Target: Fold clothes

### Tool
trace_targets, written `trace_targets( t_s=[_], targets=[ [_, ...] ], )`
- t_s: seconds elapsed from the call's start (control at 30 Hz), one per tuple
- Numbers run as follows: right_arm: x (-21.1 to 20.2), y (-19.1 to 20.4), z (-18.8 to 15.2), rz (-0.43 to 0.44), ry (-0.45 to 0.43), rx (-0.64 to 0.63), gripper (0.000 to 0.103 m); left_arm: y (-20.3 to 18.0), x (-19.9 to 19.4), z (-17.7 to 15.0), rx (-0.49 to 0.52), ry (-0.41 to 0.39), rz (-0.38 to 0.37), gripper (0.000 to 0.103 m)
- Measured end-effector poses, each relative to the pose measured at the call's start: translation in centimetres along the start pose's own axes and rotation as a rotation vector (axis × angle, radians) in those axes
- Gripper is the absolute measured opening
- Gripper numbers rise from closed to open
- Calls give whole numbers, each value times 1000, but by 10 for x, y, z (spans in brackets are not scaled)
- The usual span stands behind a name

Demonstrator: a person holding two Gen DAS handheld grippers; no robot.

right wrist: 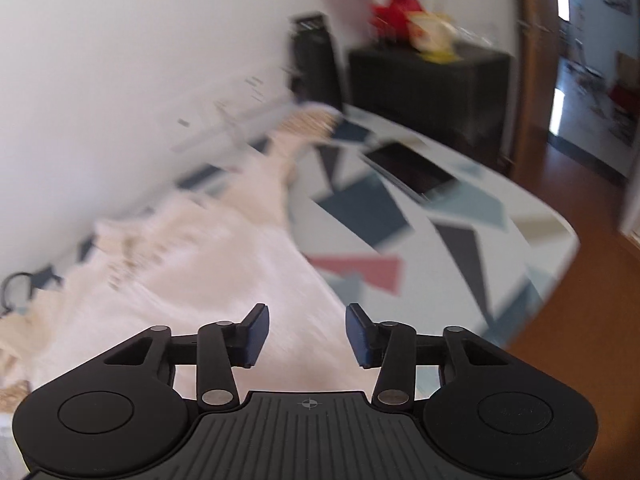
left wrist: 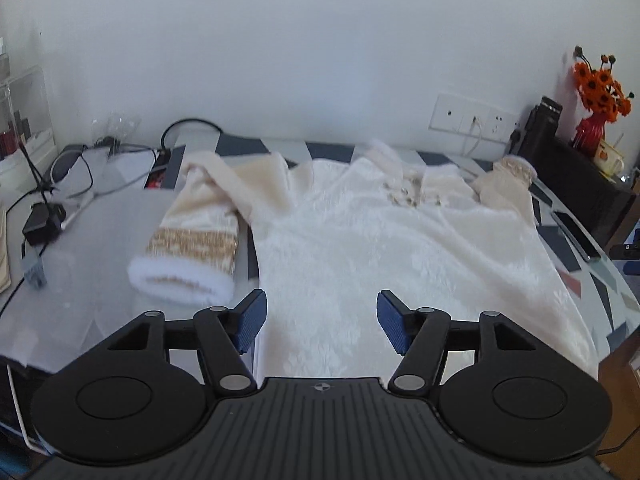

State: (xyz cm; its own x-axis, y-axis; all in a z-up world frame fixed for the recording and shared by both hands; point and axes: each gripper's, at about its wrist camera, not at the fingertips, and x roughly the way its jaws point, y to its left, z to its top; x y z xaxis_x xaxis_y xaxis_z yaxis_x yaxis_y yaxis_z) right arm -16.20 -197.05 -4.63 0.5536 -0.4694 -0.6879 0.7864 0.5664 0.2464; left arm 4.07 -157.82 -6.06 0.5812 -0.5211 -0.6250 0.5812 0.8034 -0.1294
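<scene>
A cream-white garment (left wrist: 400,240) lies spread flat on the patterned table, collar toward the wall. Its left sleeve (left wrist: 192,248), with a gold band and a white fur cuff, is folded down beside the body. The right sleeve cuff (left wrist: 514,172) lies at the far right near the wall. My left gripper (left wrist: 320,322) hovers open above the garment's near hem, nothing between its blue pads (left wrist: 252,320). In the blurred right wrist view, my right gripper (right wrist: 306,336) is open over the garment's (right wrist: 208,264) right edge, holding nothing.
Black cables and a power adapter (left wrist: 42,224) lie on the table's left part. A phone (right wrist: 412,170) rests on the table (right wrist: 460,232) to the right of the garment. A dark cabinet (right wrist: 428,88) with a red vase of orange flowers (left wrist: 600,92) stands at the far right. Wooden floor lies beyond the table's right edge.
</scene>
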Motion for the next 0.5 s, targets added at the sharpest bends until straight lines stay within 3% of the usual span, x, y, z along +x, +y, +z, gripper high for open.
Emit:
trace_targets(
  t_s=[0.17, 0.37, 0.5],
  targets=[
    [33, 50, 53, 121, -26, -89, 39, 2, 39, 49, -10, -14, 28, 63],
    [111, 99, 75, 199, -7, -240, 38, 4, 114, 87, 8, 31, 75, 63],
    [183, 124, 79, 234, 18, -322, 38, 6, 182, 123, 84, 93, 103, 46]
  ],
)
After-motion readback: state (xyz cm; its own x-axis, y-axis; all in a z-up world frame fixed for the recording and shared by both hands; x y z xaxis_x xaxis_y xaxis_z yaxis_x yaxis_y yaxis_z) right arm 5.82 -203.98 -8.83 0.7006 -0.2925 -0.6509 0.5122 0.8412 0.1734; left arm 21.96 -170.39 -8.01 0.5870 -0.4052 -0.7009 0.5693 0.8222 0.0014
